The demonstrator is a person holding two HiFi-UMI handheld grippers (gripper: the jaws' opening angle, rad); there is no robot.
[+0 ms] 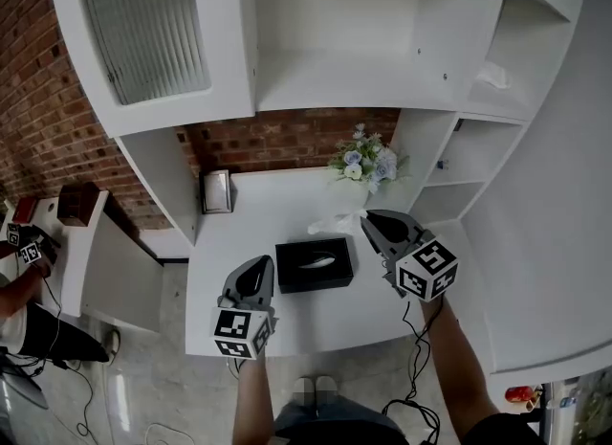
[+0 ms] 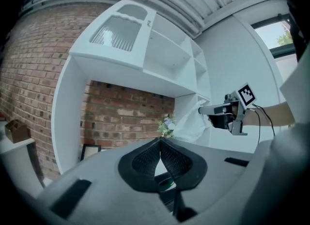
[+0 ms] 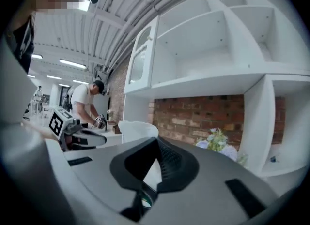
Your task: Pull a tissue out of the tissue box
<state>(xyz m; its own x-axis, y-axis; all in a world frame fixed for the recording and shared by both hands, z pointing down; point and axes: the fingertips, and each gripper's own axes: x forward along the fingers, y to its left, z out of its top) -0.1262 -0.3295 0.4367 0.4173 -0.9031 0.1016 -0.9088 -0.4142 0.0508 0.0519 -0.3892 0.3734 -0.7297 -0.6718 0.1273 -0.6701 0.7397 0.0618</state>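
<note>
A black tissue box (image 1: 298, 277) lies on the white desk (image 1: 268, 218), with a bit of white tissue showing in its top slot. My right gripper (image 1: 368, 219) is raised above the box's right end, shut on a white tissue (image 1: 342, 220) that hangs free of the box. In the right gripper view the tissue (image 3: 138, 130) sticks up past the closed jaws. My left gripper (image 1: 260, 263) hovers just left of the box, shut with nothing in it. The left gripper view shows the right gripper (image 2: 203, 110) holding the tissue (image 2: 190, 125) up.
A small bunch of flowers (image 1: 365, 161) and a framed picture (image 1: 217, 191) stand at the back of the desk against the brick wall. White shelves rise above and to the right. A person (image 3: 83, 104) works at a side table (image 1: 96, 252) on the left.
</note>
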